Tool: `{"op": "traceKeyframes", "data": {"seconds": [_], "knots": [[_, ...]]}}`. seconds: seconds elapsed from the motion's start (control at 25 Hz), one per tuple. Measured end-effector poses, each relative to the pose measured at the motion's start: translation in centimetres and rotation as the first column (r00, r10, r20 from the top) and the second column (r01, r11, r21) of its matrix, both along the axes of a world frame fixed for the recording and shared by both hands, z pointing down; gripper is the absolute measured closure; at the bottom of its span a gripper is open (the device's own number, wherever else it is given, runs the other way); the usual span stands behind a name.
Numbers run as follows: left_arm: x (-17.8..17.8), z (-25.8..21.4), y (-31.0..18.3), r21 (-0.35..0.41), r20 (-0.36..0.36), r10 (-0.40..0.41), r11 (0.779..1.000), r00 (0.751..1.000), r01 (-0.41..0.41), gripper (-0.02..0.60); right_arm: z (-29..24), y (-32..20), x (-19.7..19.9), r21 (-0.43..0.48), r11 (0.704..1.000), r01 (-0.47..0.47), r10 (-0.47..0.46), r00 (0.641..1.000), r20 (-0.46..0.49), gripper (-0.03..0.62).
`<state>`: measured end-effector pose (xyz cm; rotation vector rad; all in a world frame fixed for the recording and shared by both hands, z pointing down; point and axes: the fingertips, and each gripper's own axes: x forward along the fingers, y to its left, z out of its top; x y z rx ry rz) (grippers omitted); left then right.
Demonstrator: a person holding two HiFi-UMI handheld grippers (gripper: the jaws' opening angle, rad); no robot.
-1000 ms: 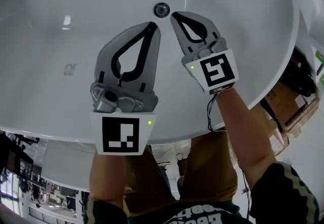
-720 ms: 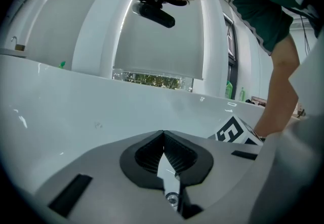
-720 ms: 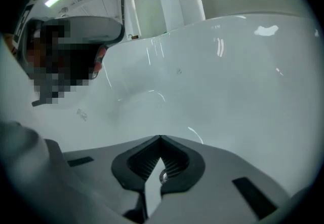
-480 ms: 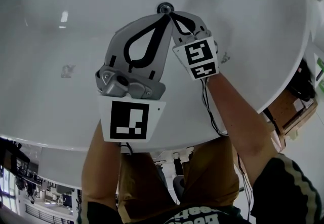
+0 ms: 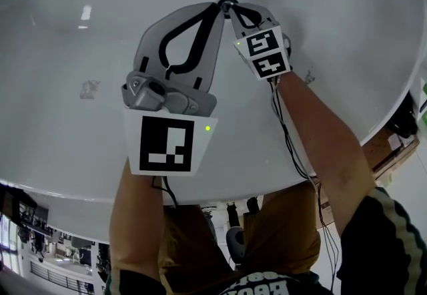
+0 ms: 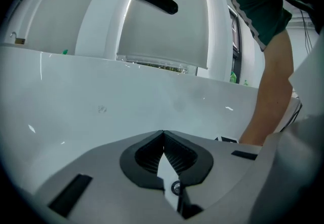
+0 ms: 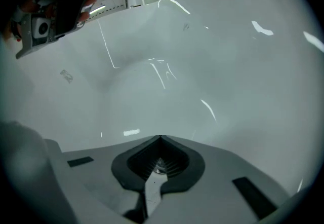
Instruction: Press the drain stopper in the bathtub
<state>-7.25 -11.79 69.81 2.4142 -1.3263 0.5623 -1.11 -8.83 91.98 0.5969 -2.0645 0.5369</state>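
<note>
The drain stopper (image 5: 227, 1) is a small dark metal disc on the floor of the white bathtub (image 5: 333, 40); gripper tips cover most of it. My right gripper (image 5: 233, 8) is shut, its tip down on the stopper. A sliver of the metal disc (image 7: 160, 166) shows through the gap behind its jaws in the right gripper view. My left gripper (image 5: 217, 7) is also shut, its tip just left of the stopper and close against the right one. Nothing is held between the left gripper's (image 6: 163, 132) pads.
The tub's near rim (image 5: 67, 183) curves across the bottom of the head view, with the person's legs behind it. A cardboard box (image 5: 390, 143) and cables lie outside the tub at the right. Small smudges (image 5: 89, 89) mark the tub floor.
Both grippers have moved forward across the tub floor to the drain. The right gripper's tip has come down on the stopper, and the left tip has closed in beside it.
</note>
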Motion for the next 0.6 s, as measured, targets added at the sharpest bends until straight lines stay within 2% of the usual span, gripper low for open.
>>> {"op": "traceKeyframes", "data": {"seconds": [0.2,0.4,0.6], "knots": [[0.1,0.8,0.1,-0.020,0.013,0.003,1.000,1.000,-0.003,0.578,2.7,0.1,0.2,-0.018,0.999,0.041,-0.042,0.998,-0.051,0.580],[-0.1,1.7,0.1,-0.059,-0.008,-0.021,0.998,1.000,0.021,0.578,4.7,0.7,0.5,-0.047,0.996,0.076,-0.080,0.993,-0.086,0.580],[-0.1,1.6,-0.1,-0.055,-0.004,-0.027,0.998,1.000,0.027,0.578,6.1,0.9,0.5,-0.066,0.993,0.101,-0.108,0.988,-0.114,0.580]]}}
